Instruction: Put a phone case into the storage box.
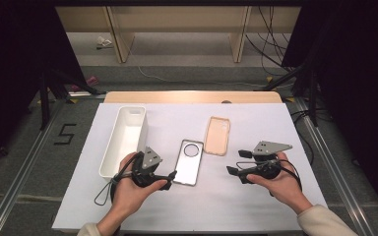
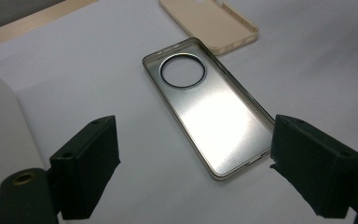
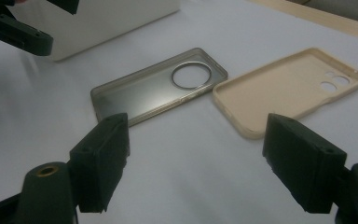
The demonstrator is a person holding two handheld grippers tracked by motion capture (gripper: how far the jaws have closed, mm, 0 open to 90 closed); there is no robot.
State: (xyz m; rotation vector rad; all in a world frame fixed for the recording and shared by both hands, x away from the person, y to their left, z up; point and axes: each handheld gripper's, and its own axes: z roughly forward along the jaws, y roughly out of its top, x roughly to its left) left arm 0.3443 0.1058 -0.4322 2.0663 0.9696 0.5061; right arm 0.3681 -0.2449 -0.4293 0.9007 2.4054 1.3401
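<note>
Fingers first: the left gripper (image 1: 170, 179) has its two black jaws spread wide with nothing between them, and the right gripper (image 1: 232, 173) is spread wide and empty too, so neither one is holding a thing. Both point in toward the middle of the white table (image 1: 256, 206), which looks like the two hands are set to work on the cases from both sides. Just past the left gripper's fingertips (image 2: 91, 163) lies the clear, shiny phone case with a big round camera hole (image 2: 209, 112). It lies flat, open side up, not touched by either gripper; its near short end sits between the left jaws in the left gripper view, so I think it is lined up for a pick. It has a thin grey-gold rim and a dark ring around the hole. A bit farther from the fingers, beside the clear one but apart from it, lies the soft beige phone case (image 3: 289, 88), also open side up. Off to the side of the left hand stands the long white plastic bin (image 1: 123, 140), maybe where the cases go.
</note>
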